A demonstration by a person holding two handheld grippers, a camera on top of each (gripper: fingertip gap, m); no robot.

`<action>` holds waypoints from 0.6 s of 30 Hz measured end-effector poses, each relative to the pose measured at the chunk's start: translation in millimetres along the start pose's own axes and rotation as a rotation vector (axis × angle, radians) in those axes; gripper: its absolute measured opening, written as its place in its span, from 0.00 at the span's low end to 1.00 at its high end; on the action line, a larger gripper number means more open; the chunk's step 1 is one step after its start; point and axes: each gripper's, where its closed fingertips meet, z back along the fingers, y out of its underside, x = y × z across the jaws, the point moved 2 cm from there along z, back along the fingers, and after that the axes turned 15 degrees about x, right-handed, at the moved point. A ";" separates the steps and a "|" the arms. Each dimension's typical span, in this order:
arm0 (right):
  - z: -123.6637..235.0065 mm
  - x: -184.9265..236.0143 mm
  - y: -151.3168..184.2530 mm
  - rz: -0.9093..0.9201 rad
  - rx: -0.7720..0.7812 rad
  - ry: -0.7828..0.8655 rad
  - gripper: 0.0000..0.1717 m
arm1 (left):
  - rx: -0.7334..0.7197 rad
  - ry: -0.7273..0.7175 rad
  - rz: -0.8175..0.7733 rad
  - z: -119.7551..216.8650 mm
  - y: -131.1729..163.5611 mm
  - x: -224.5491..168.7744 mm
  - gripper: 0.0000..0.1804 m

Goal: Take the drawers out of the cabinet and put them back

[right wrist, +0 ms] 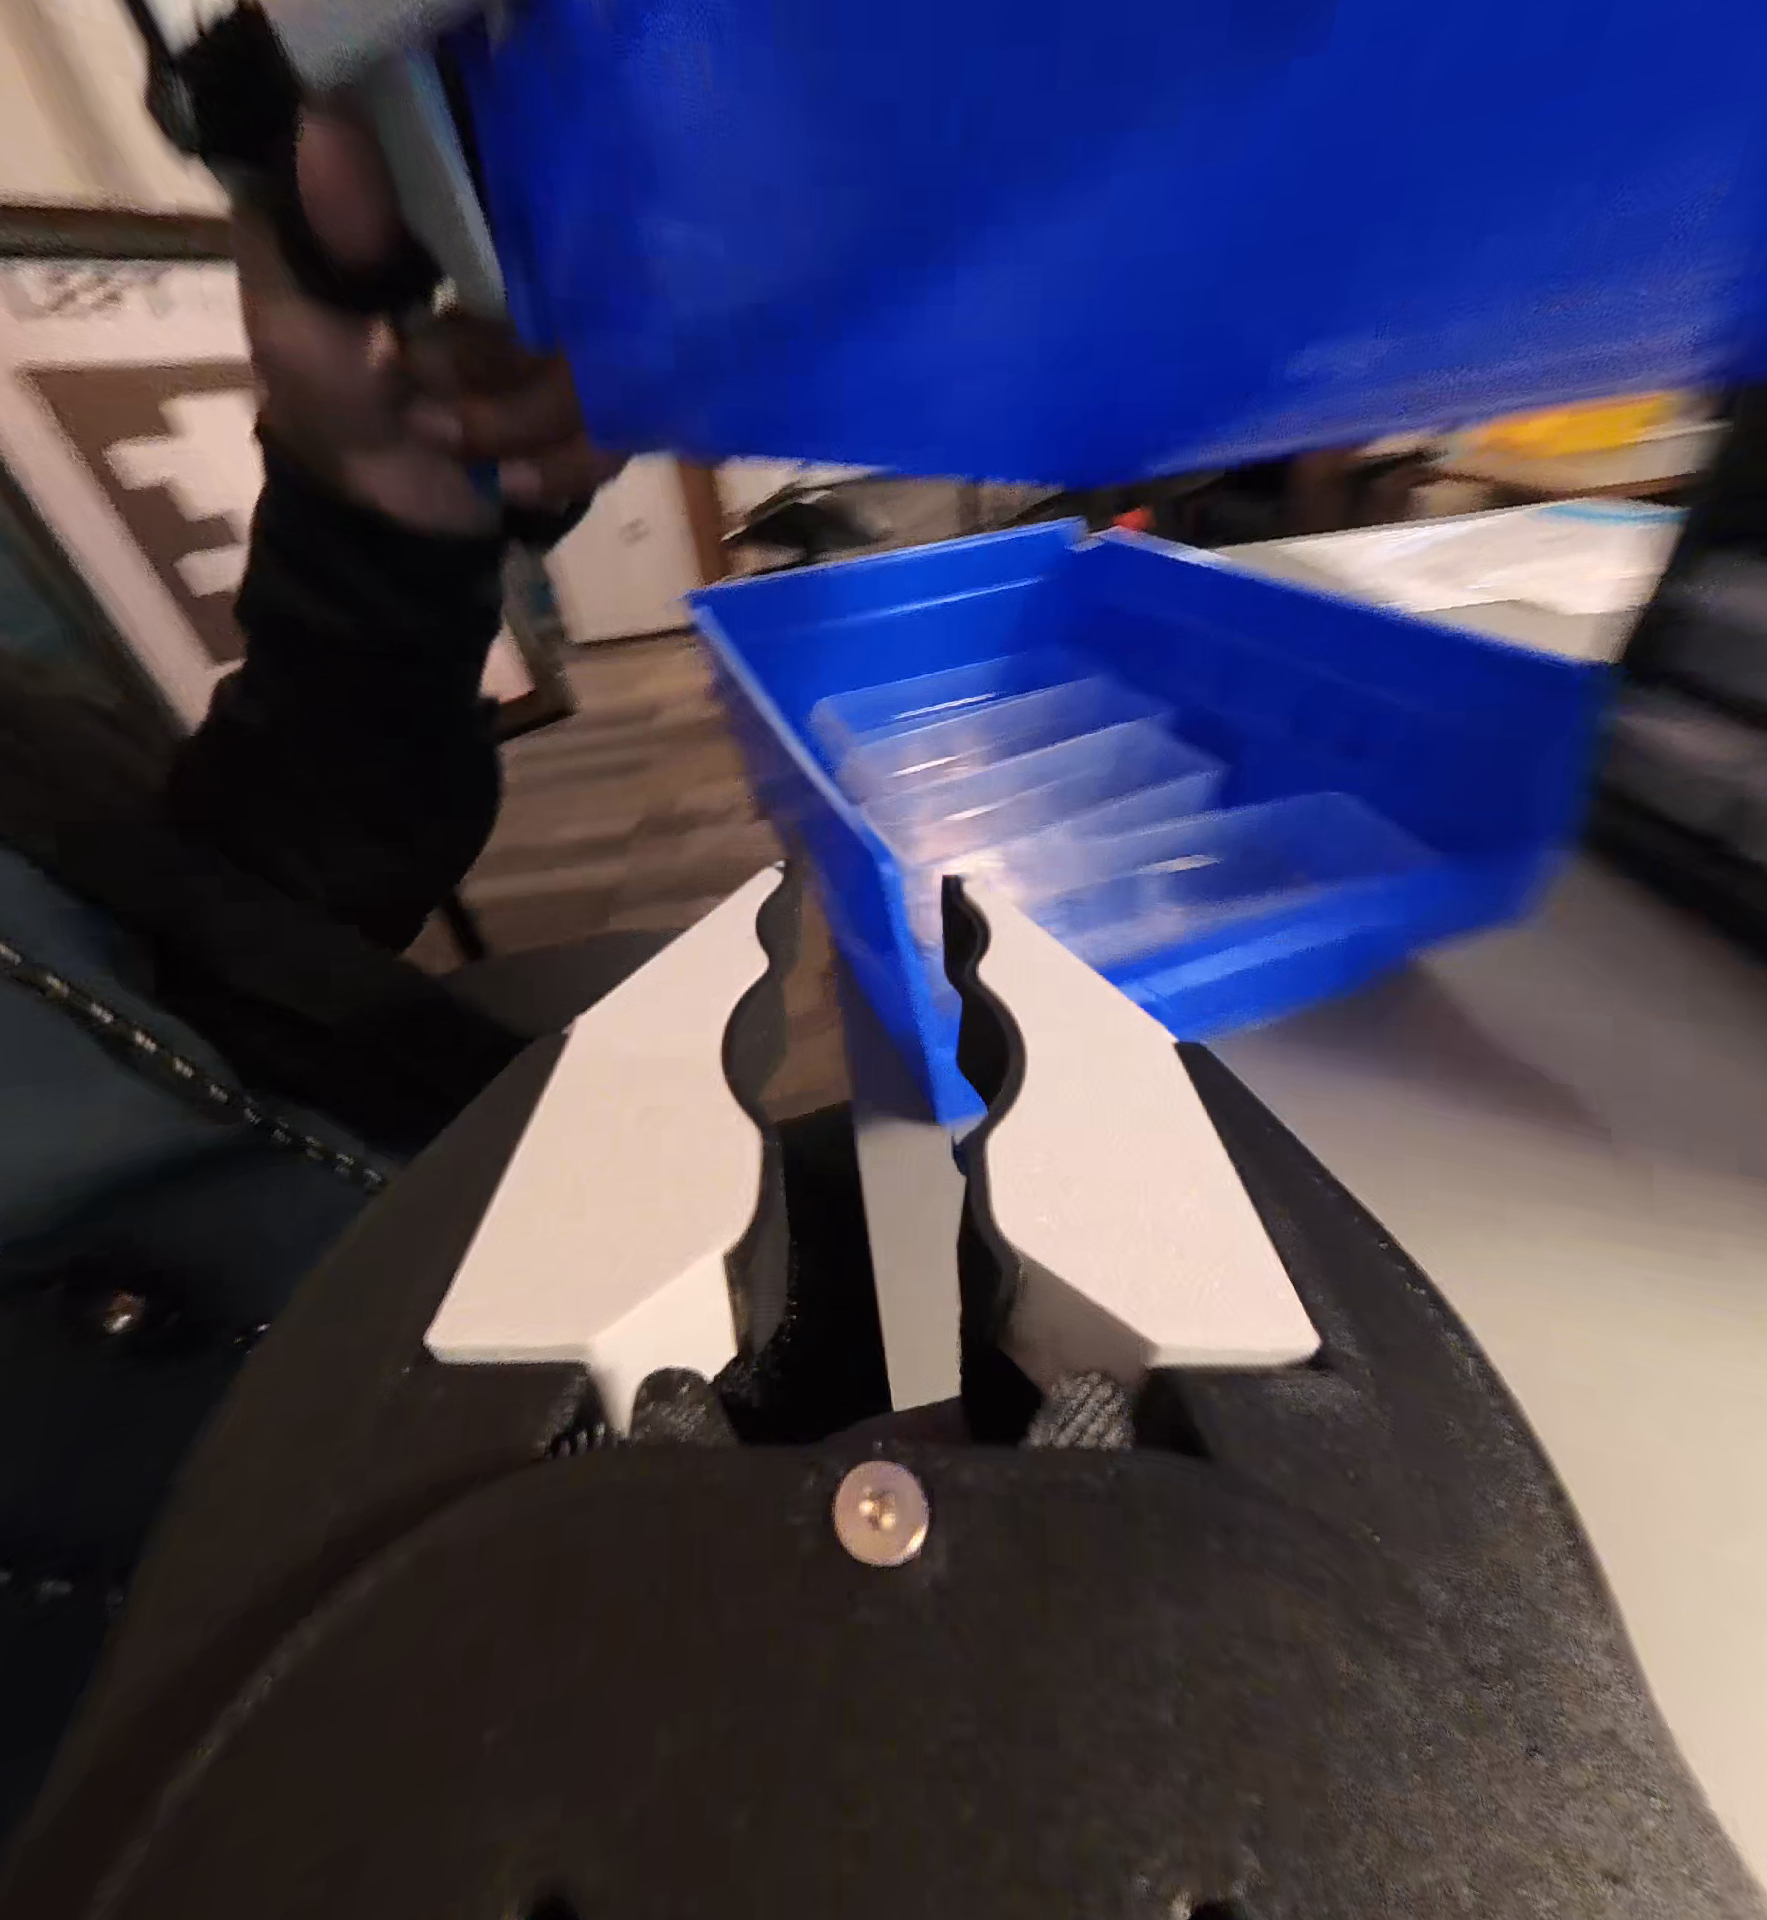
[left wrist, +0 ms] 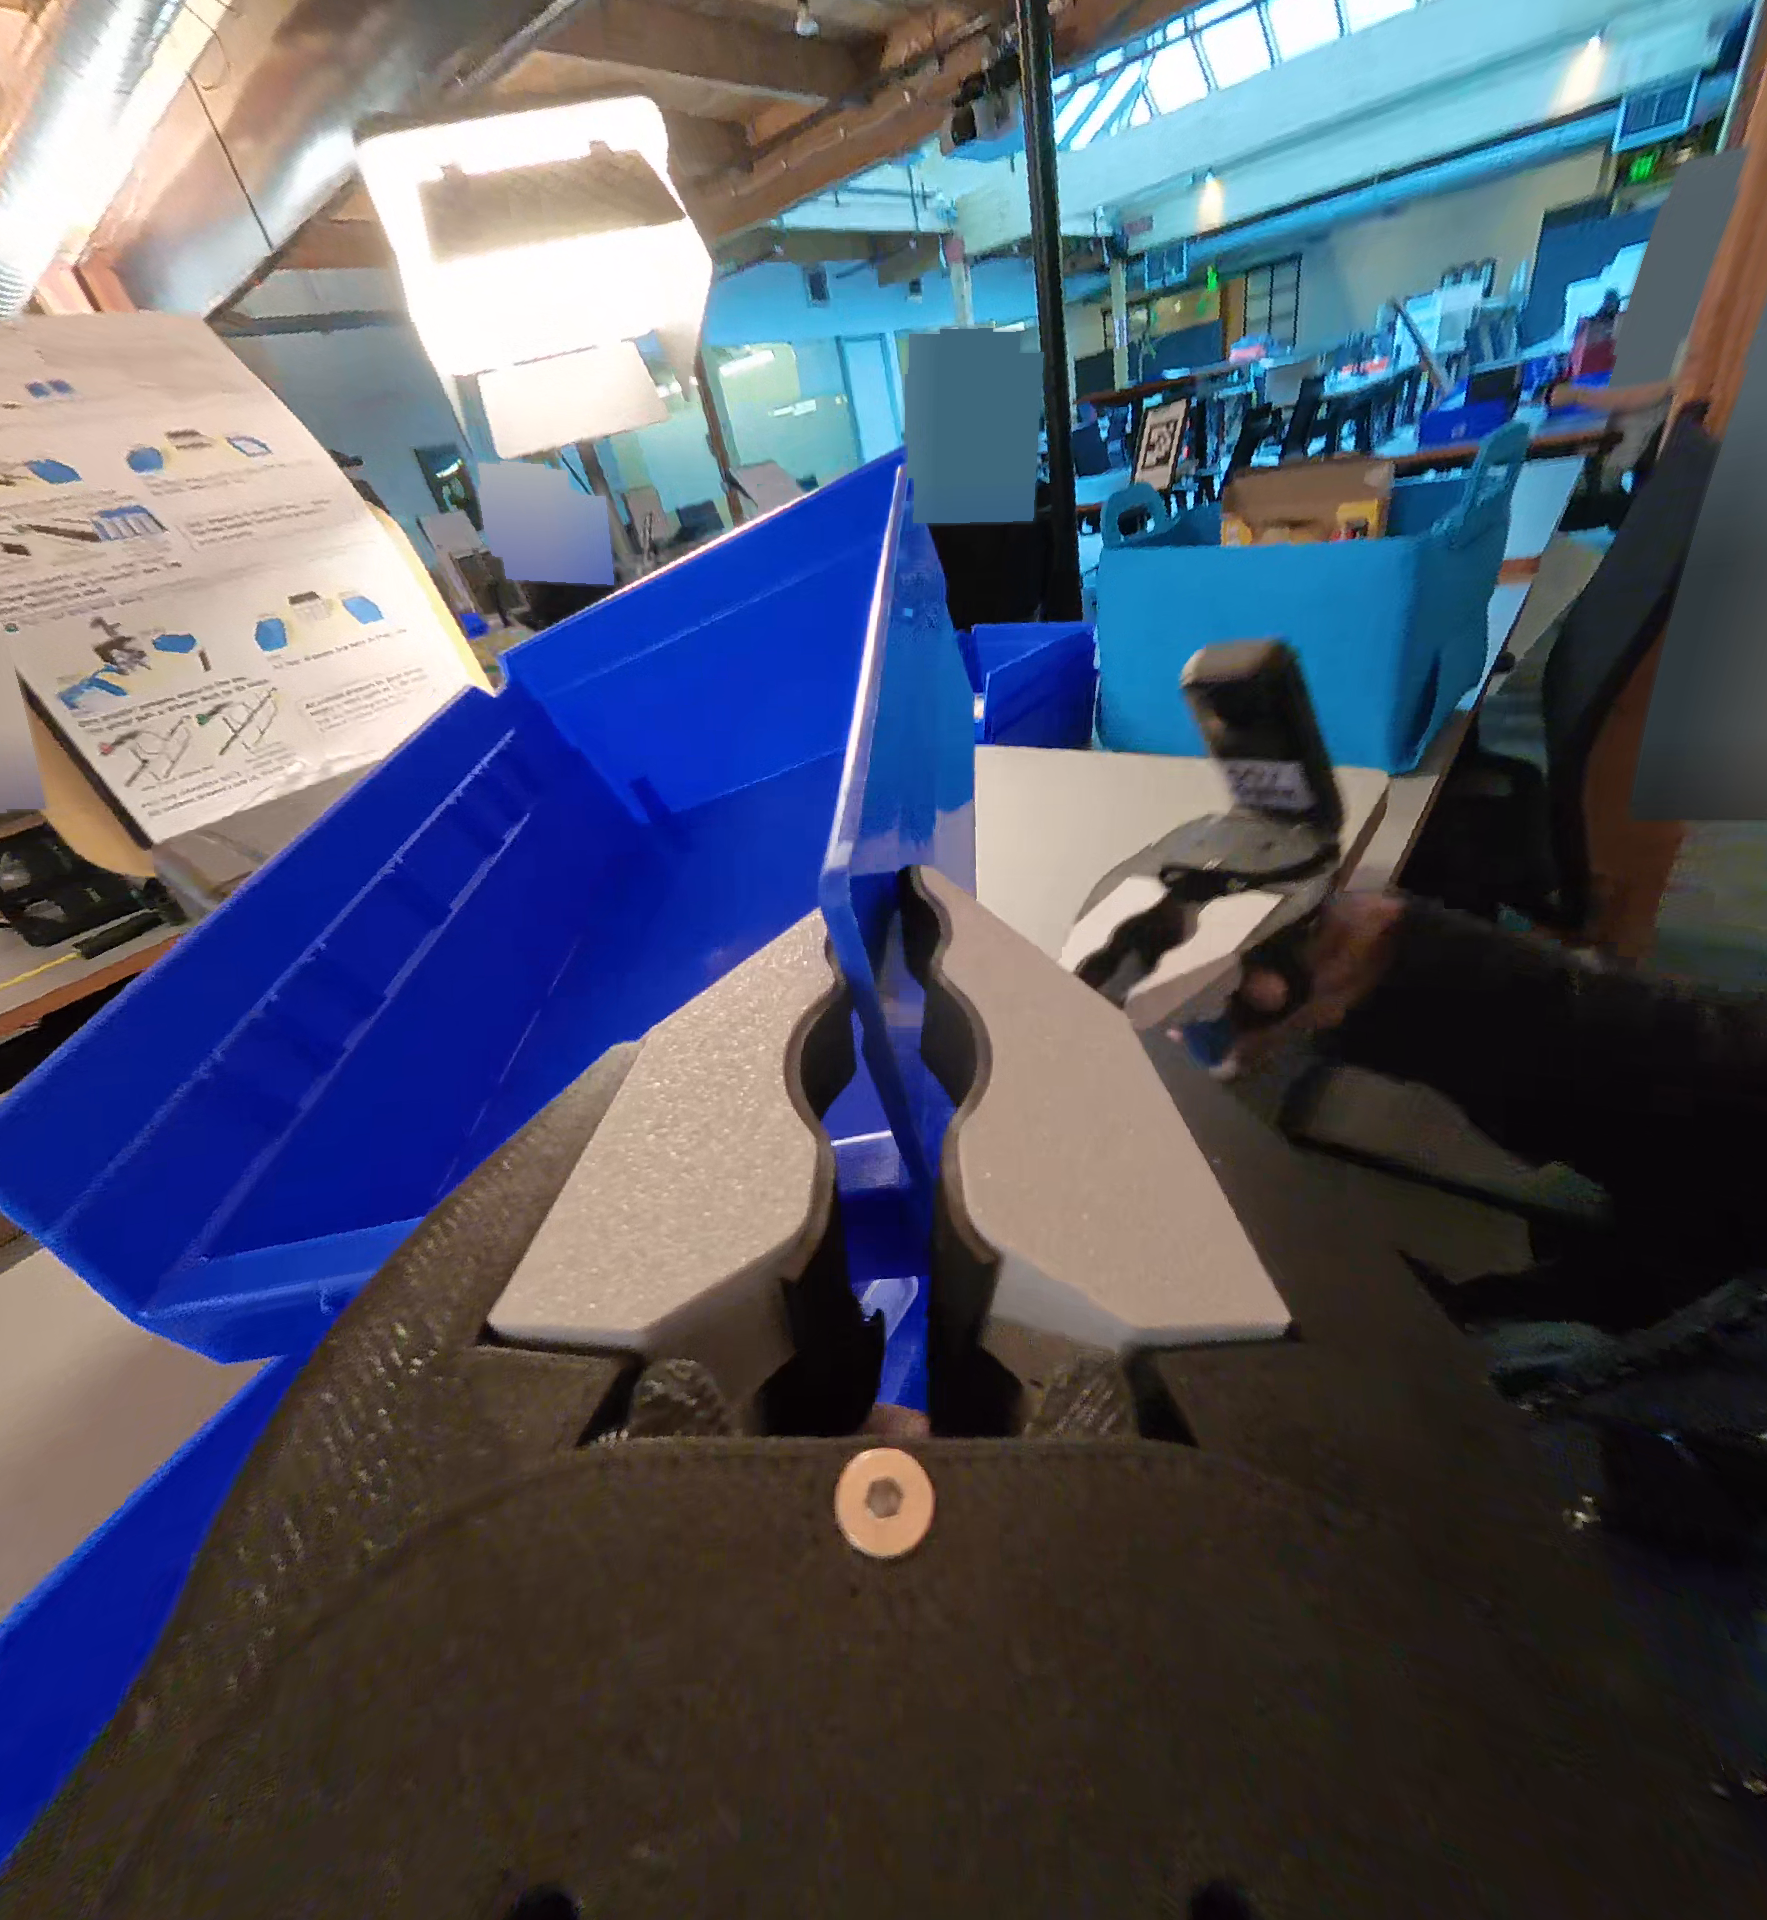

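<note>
Drawers are out of the cabinet, which neither view shows.

Left wrist view: the left tool (left wrist: 884, 940) is clamped on the thin side wall of an empty blue drawer (left wrist: 359, 1029), its grey fingers (left wrist: 723, 1101) pressed against either face, and the drawer hangs tilted above the grey desk (left wrist: 1066, 821). My judgement is that this is a carry, either setting it down or taking it back. The right tool (left wrist: 1133, 961) shows farther off over the desk. A printed instruction sheet (left wrist: 152, 551), a lamp (left wrist: 546, 239) and a teal bin (left wrist: 1294, 644) stand behind.

Right wrist view, blurred: the right tool (right wrist: 863, 894) stands apart, straddling the near wall of a second blue drawer (right wrist: 1481, 748) that rests on the desk (right wrist: 1637, 1143) and holds clear dividers (right wrist: 1045, 769); the left pad is clear of the wall. Closing on that wall would come next. The carried drawer (right wrist: 1066, 208) hangs close overhead and could collide.
</note>
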 end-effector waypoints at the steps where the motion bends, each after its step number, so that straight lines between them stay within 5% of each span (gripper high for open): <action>1: 14.2 -1.7 1.7 -0.013 -0.022 0.041 0.17 | 0.018 0.003 -0.012 -11.0 1.9 -2.2 0.01; 7: 87.3 8.5 -3.4 -0.026 -0.167 0.263 0.17 | 0.093 0.064 -0.073 -78.1 16.5 -26.0 0.02; 13: 125.5 12.4 -35.8 0.162 -0.244 0.529 0.18 | 0.154 0.112 -0.106 -103.2 24.1 -45.7 0.03; 18: 133.8 0.5 -45.9 0.246 -0.112 0.621 0.21 | 0.185 0.142 -0.137 -108.1 34.8 -49.6 0.03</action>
